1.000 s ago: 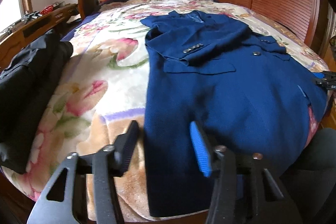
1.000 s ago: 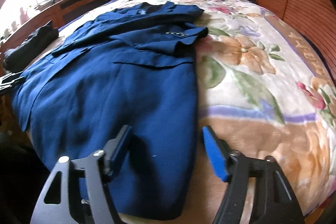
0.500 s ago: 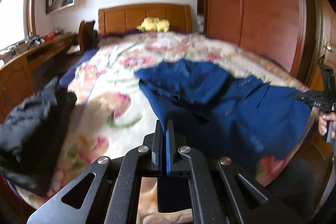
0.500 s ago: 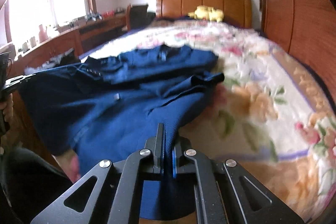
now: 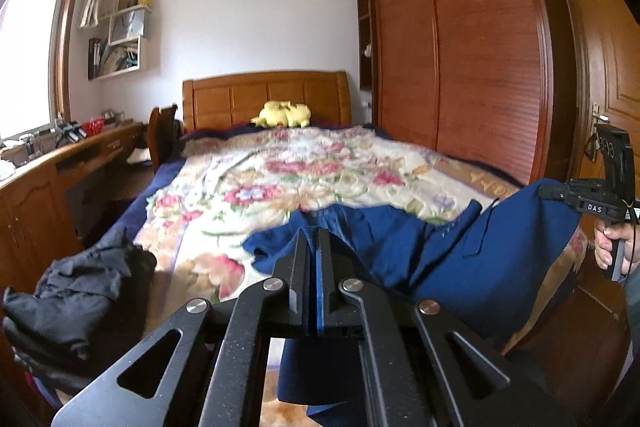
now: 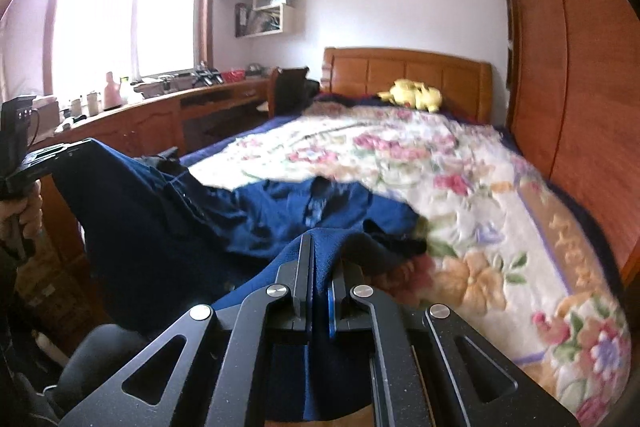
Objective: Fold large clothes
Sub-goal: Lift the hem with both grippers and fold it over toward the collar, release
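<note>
Left wrist view, left gripper [image 5: 316,247] fingers clamped on blue jacket [image 5: 440,251] hem, right gripper [image 6: 316,255] likewise pinching it

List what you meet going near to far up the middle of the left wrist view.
left gripper shut on the blue jacket → flowered blanket → yellow plush toy → wooden headboard → white wall

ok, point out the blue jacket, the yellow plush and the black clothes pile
blue jacket [image 5: 460,259], left wrist view, lifted front panel
yellow plush [image 5: 285,114], left wrist view, body
black clothes pile [image 5: 76,299], left wrist view, crumpled middle
</note>
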`<act>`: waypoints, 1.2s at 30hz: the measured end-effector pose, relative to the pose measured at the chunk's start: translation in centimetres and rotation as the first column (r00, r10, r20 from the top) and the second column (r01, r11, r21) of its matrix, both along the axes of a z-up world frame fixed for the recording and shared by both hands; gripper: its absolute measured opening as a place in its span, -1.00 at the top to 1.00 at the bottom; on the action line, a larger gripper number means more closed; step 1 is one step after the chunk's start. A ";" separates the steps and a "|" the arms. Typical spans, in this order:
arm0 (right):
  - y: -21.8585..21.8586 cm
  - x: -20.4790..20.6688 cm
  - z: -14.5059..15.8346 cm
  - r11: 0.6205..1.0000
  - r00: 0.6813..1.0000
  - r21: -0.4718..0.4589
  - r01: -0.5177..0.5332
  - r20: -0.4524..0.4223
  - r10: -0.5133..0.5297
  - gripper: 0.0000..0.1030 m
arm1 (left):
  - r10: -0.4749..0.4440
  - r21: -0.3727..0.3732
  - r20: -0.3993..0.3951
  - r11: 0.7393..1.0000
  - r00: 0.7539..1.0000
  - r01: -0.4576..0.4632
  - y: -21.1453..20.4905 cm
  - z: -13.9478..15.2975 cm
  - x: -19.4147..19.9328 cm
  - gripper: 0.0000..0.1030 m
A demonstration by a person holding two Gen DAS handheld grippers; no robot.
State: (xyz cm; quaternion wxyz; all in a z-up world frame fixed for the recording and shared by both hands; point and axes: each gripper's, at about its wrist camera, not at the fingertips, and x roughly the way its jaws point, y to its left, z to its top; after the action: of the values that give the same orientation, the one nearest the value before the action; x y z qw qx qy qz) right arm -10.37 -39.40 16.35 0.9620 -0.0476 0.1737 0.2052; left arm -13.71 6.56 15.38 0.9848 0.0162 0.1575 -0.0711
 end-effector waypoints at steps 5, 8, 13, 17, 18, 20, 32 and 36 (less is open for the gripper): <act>0.0 -2.2 2.6 1.000 0.998 -0.011 -0.016 0.066 0.017 0.92 | 0.005 0.014 0.062 1.000 0.998 -0.006 0.3 2.8 -1.8 0.96; -0.1 -3.7 3.8 1.000 0.994 -0.020 -0.020 0.103 0.022 0.92 | 0.009 0.026 0.092 1.000 0.996 -0.012 0.4 4.1 -2.7 0.96; -0.8 -5.1 4.8 0.999 0.989 -0.024 -0.023 0.145 0.026 0.92 | 0.018 0.027 0.130 0.999 0.991 -0.022 1.1 6.1 -3.5 0.96; -1.5 -5.9 5.0 1.000 0.986 -0.020 -0.015 0.169 0.018 0.92 | 0.037 0.027 0.135 0.999 0.990 -0.041 1.5 6.4 -3.2 0.96; -1.5 -5.6 4.5 1.000 0.986 -0.021 -0.010 0.166 0.013 0.92 | 0.040 0.024 0.126 0.999 0.991 -0.043 1.6 6.2 -2.9 0.96; -1.7 -4.3 3.7 1.000 0.990 -0.017 0.010 0.141 -0.008 0.92 | 0.052 0.024 0.100 0.998 0.994 -0.055 1.8 5.2 -1.8 0.96; -1.0 7.0 -3.7 0.992 0.990 -0.013 0.127 -0.053 -0.127 0.92 | 0.161 0.007 -0.079 0.987 0.984 -0.161 5.1 -2.3 8.2 0.96; -0.4 11.2 -4.9 0.989 0.986 -0.014 0.148 -0.077 -0.148 0.92 | 0.182 0.015 -0.105 0.983 0.978 -0.182 5.9 -3.9 11.8 0.96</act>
State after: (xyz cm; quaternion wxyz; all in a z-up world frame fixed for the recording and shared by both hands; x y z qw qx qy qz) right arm 0.86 -39.83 11.44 0.9668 -0.0304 0.2151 0.1341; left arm -1.90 12.41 11.53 0.9774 0.0006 0.2105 0.0191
